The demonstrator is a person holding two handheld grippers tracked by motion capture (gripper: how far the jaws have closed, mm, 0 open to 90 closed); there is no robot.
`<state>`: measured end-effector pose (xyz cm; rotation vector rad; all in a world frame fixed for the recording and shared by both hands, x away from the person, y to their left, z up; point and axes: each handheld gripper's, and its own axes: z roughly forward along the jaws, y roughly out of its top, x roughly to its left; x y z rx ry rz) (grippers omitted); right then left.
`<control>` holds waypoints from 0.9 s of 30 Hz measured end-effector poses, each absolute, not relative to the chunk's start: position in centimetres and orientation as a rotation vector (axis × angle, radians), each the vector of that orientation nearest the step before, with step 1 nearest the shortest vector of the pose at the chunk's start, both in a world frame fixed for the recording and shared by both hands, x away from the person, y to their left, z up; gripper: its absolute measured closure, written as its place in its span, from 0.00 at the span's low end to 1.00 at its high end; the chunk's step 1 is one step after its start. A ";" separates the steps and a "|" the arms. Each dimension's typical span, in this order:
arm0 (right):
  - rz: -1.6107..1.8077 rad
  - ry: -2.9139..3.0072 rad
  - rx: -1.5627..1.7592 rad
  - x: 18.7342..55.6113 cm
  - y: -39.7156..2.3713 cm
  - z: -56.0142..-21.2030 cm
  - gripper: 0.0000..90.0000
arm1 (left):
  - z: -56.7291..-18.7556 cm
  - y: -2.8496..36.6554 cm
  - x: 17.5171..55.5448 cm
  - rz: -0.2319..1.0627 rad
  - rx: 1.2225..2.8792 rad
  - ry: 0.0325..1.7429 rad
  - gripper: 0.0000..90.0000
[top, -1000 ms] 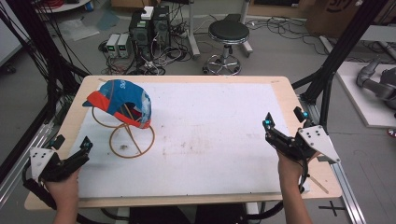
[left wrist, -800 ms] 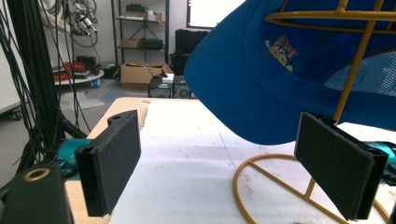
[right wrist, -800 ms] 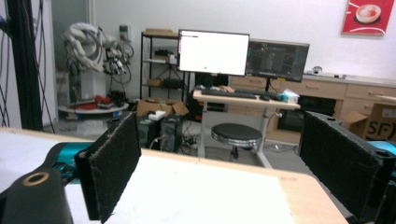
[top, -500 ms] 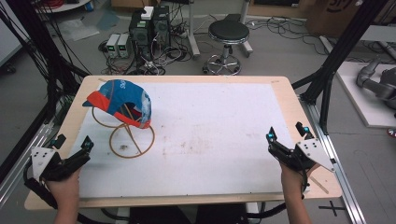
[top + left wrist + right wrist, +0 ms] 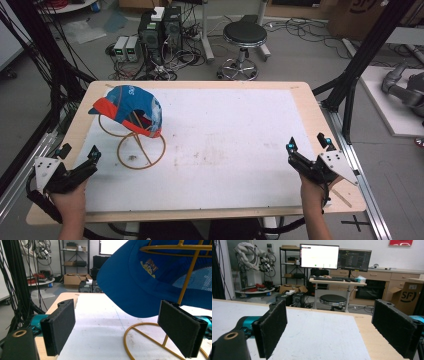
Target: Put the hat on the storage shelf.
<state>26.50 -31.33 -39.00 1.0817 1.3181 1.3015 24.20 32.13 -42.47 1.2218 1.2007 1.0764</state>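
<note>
High view: the cap sits on a yellow wire stand near the table's far left corner. The left gripper rests at the near left corner, jaws spread, empty. The right gripper sits by the right edge, jaws spread, empty.

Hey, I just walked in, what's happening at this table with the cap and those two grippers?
A person sits at the table with a gripper in each hand. A blue cap with an orange brim rests on a yellow wire stand at the left side of the white mat. The left gripper is open near the table's front left corner, pointed toward the stand, touching nothing. The right gripper is open too, at the front right edge, far from the cap. Nothing has been grasped.
</note>
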 end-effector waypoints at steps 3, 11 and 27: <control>1.304 1.319 1.090 26.4 -31.4 -39.1 0.14 | -42.5 32.1 24.3 1.076 1.221 1.199 0.17; 1.306 1.315 1.108 26.3 -31.7 -39.3 0.14 | -42.4 31.7 24.5 1.078 1.241 1.183 0.17; 1.312 1.310 1.140 26.2 -31.9 -39.6 0.14 | -42.4 31.1 24.7 1.073 1.270 1.159 0.17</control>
